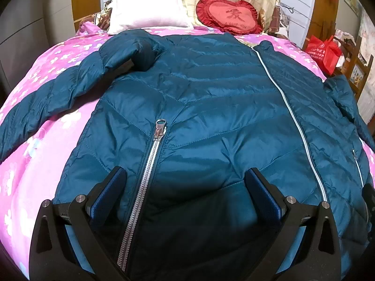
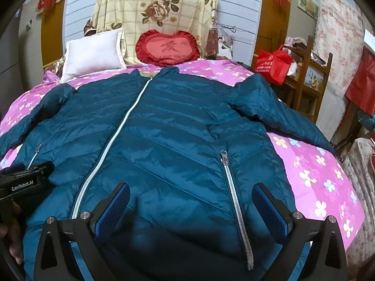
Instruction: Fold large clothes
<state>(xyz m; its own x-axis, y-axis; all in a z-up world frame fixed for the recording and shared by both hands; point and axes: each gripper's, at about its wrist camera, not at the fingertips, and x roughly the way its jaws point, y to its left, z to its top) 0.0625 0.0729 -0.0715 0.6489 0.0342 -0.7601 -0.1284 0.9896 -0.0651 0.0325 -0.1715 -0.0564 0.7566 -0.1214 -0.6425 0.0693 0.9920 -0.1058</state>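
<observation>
Teal quilted jacket (image 1: 211,107) lies front-up, spread flat on the bed, collar toward the pillows, hem nearest the cameras. Shell is glossy and thin, stitched in horizontal and slanted channels, slightly puffed and creased. Centre zipper (image 2: 112,138) is closed, with a pale tape running collar to hem. Two slanted pocket zippers (image 1: 143,187) have coarse silver metal teeth and pulls at the top. One sleeve (image 1: 58,93) bends outward over the cover with its cuff folded back; the other sleeve (image 2: 281,114) angles off toward the bed edge.

Left gripper (image 1: 185,187) hovers over the hem, jaws wide apart, nothing between the blue ribbed pads. Right gripper (image 2: 191,201) likewise, spread open above the hem.

Bed cover (image 2: 316,171) is pink with a flower print. White pillow (image 2: 93,51) and red frilled heart cushion (image 2: 167,46) sit at the head.
</observation>
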